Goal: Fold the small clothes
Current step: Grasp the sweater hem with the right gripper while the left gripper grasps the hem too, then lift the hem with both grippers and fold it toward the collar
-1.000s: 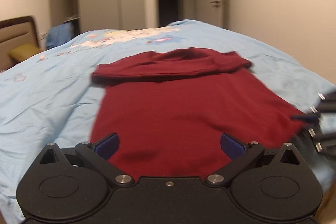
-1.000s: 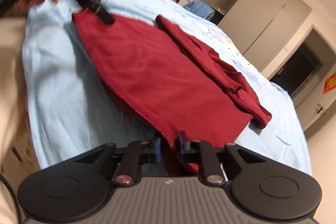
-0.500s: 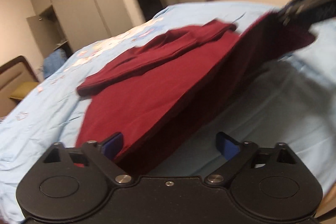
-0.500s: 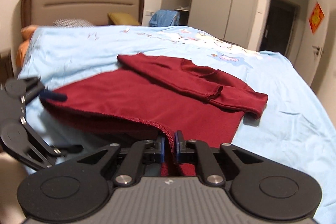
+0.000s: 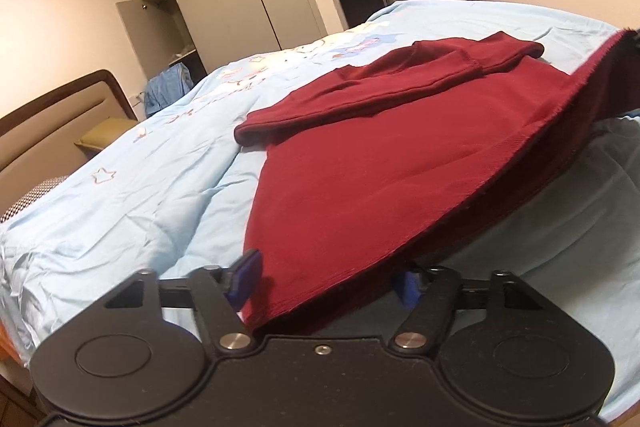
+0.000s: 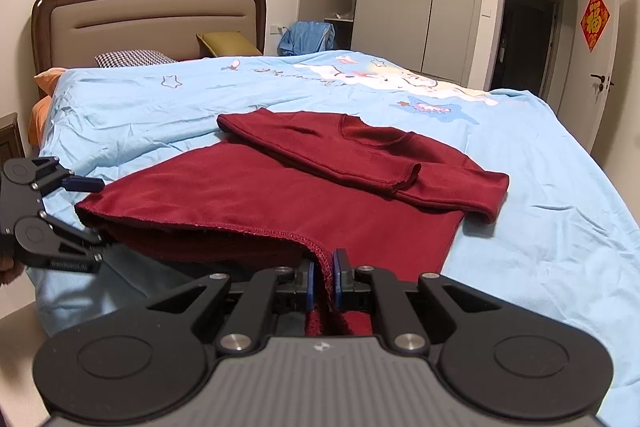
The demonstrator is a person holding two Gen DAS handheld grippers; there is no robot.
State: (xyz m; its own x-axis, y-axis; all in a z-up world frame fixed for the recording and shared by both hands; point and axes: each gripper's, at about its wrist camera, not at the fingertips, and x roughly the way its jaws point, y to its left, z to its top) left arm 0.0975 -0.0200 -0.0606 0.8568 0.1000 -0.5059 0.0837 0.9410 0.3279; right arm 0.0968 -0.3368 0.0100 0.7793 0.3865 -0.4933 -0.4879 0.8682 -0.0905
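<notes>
The dark red shirt [image 6: 288, 195] lies on the bed [image 6: 540, 211] near its front edge, hem lifted. The right claw [image 6: 325, 277] pinches the hem; the left claw [image 5: 328, 281] stands wide around the hem corner

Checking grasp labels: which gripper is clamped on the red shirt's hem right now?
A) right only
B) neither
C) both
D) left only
A: the right gripper pinches the hem of the red shirt between shut fingers, while the left gripper stands open around the hem's other corner.
</notes>
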